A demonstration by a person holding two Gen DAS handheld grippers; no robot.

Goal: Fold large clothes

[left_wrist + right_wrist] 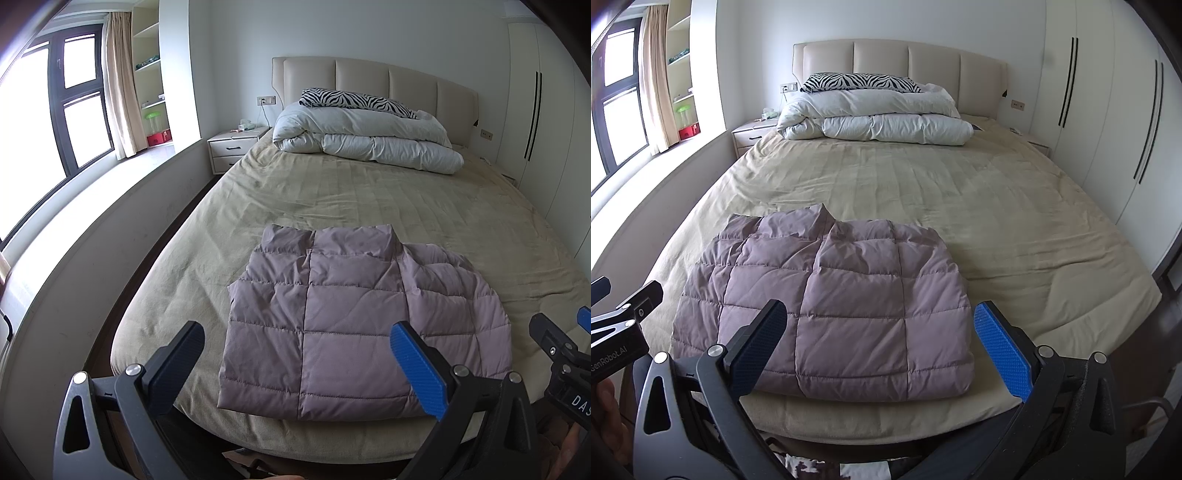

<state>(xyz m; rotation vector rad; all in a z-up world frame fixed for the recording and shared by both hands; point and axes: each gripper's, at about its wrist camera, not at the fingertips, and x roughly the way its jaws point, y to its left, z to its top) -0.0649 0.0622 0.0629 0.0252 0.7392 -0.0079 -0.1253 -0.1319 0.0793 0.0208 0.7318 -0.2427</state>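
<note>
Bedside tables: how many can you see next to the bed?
2. One bedside table stands left of the headboard, by the window. The other bedside table is on the right, by the wardrobe, mostly hidden behind the bed.

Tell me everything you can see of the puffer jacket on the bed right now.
The puffer jacket is mauve, quilted in stitched squares, smooth nylon-like shell. It lies folded into a compact rectangle, collar end toward the headboard, near the foot edge of the bed on the tan sheet. Neither open gripper touches it.
</note>
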